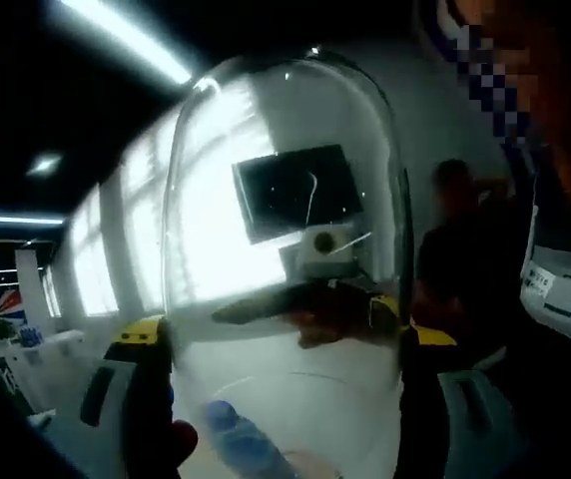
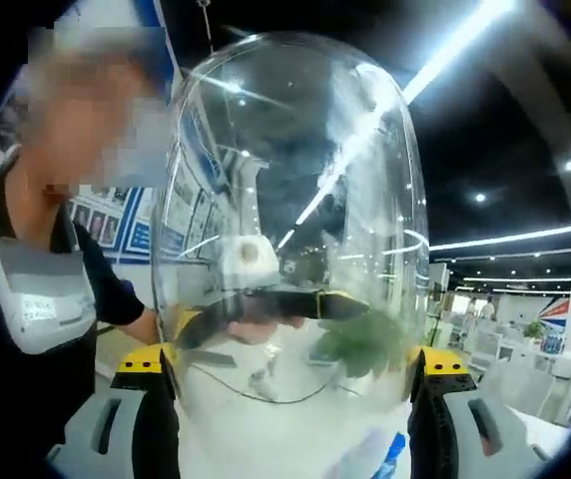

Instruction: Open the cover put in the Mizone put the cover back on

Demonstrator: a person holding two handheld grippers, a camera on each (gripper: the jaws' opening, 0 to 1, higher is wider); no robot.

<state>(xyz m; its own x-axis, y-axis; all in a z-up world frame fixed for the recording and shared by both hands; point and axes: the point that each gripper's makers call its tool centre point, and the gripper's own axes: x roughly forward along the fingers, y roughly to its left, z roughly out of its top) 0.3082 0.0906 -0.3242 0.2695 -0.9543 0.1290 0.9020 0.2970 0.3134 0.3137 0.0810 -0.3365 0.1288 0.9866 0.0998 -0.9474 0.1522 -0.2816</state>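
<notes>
A tall clear dome cover (image 1: 285,120) stands between the jaws of my left gripper (image 1: 284,344), which press on its two sides. In the right gripper view the same cover (image 2: 295,120) sits between the jaws of my right gripper (image 2: 293,364), gripped from the opposite side. Through the glass each view shows the other gripper: the right gripper (image 1: 335,299) and the left gripper (image 2: 256,309). Low under the cover lies a blurred bottle with blue on it (image 1: 236,439), which I take for the Mizone (image 2: 377,454). Green leaves (image 2: 365,344) show through the cover.
A person in a grey vest (image 2: 36,289) stands close behind the cover, and the vest (image 1: 565,269) also shows at the right of the left gripper view. Another person (image 1: 455,249) stands further back. A white table surface (image 1: 305,399) lies below. A small red thing (image 1: 181,439) sits by the left jaw.
</notes>
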